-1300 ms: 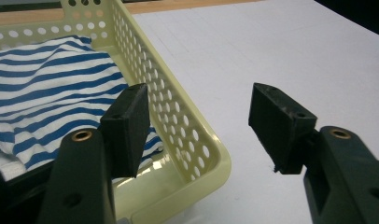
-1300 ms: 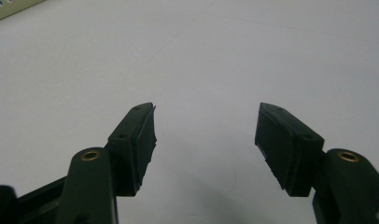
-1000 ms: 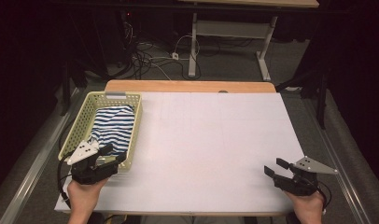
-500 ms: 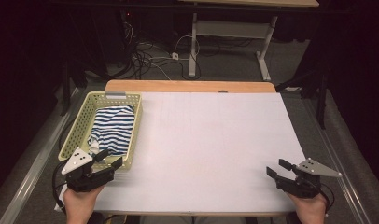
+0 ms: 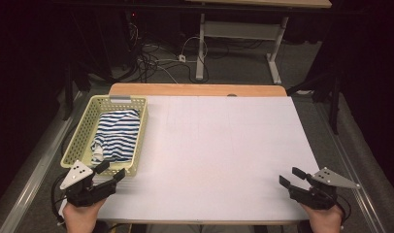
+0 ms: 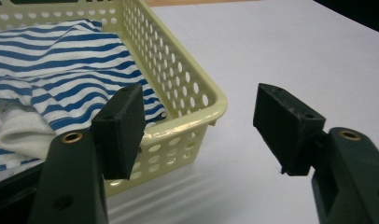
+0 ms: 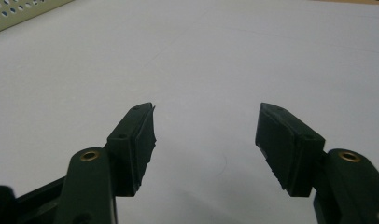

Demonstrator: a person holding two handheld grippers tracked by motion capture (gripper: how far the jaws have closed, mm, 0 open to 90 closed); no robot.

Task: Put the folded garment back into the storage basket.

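Left gripper [image 5: 111, 171]: located at the lower left of the high view, held in the person's left hand [image 5: 81, 216] at the near edge of the table. Its jaws stand wide apart and have just been opening further. No object lies between them. In the left gripper view, the left jaw sits in front of the near corner of the basket [image 6: 187, 88] and the right jaw stands over bare white table surface [image 6: 290, 51]. Whether the left jaw touches the basket rim cannot be determined.

Right gripper [image 5: 292, 177]: located at the lower right of the high view, held in the person's right hand [image 5: 323, 218]. Its jaws are spread apart with nothing between them. In the right gripper view, both jaws frame plain white surface, with an edge of the basket at the upper left corner of the frame.

Basket: pale yellow, perforated plastic, rectangular. It occupies the left side of the high view, just beyond the left gripper, resting on the white table surface along its left edge.

Striped cloth [image 5: 117, 133]: blue and white, crumpled, lying inside the basket. A white portion of the fabric shows at its near end. In the left gripper view it fills the upper left of the frame.

Beyond the white surface, the far wooden edge [image 5: 195, 90] of the table runs across the middle of the high view.
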